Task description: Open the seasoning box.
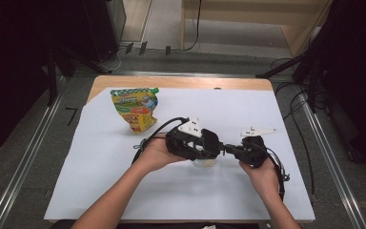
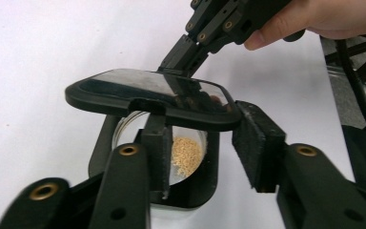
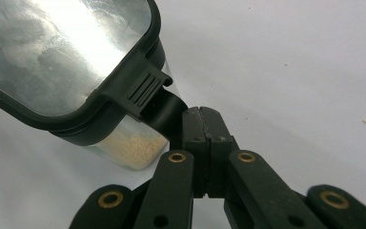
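A small clear tub (image 1: pixel 204 163) holding tan grains (image 2: pixel 187 152) stands on the white sheet at the table's middle. Its black-rimmed lid (image 2: pixel 138 83) with a clear window is tilted up off the tub. My right gripper (image 3: pixel 201 114) is shut on the lid's latch flap (image 3: pixel 164 107) and reaches in from the tub's far side (image 2: pixel 171 64). My left gripper (image 2: pixel 202 121) has its jaws apart. One finger (image 2: pixel 156 152) is in front of the tub wall and the other (image 2: pixel 257 148) sits beside it under the lid's edge. In the high view both grippers (image 1: pixel 214 150) (image 1: pixel 226 148) meet over the tub.
A colourful spouted pouch (image 1: pixel 136 109) stands at the back left of the white sheet (image 1: pixel 124 181). Cables trail from both grippers toward the person. Metal rails run along both sides of the table, with dark equipment beyond.
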`<state>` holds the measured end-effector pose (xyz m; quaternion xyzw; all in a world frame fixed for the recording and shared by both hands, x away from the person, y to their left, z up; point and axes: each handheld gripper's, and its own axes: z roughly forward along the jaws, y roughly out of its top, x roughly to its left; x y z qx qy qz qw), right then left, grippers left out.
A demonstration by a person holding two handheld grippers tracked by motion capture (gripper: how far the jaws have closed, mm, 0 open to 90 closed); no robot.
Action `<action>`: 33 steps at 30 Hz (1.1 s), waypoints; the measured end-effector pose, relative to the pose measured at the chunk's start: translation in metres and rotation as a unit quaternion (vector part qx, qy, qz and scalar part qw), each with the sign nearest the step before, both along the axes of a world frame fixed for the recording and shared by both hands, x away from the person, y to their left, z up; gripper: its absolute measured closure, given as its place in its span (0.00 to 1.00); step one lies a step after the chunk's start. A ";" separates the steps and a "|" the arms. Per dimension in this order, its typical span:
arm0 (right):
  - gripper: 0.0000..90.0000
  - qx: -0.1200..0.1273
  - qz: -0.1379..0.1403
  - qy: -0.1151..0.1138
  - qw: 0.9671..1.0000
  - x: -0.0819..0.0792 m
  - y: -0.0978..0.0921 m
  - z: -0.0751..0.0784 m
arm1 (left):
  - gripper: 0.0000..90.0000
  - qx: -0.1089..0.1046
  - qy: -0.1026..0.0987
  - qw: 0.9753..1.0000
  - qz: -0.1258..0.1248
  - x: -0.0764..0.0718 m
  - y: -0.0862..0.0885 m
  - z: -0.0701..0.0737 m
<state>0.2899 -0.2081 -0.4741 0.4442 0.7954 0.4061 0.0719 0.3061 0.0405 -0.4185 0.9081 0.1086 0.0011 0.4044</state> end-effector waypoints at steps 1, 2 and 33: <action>1.00 0.001 0.001 0.000 1.000 0.000 0.000 0.000 | 0.76 0.004 0.001 1.000 -0.003 0.000 -0.001 0.001; 1.00 0.001 0.000 0.000 1.000 0.000 0.000 0.000 | 0.79 0.000 0.005 1.000 -0.006 -0.001 -0.002 0.002; 1.00 0.007 -0.006 0.007 1.000 -0.004 -0.001 -0.002 | 0.89 -0.004 0.063 0.998 -0.026 0.013 -0.048 0.012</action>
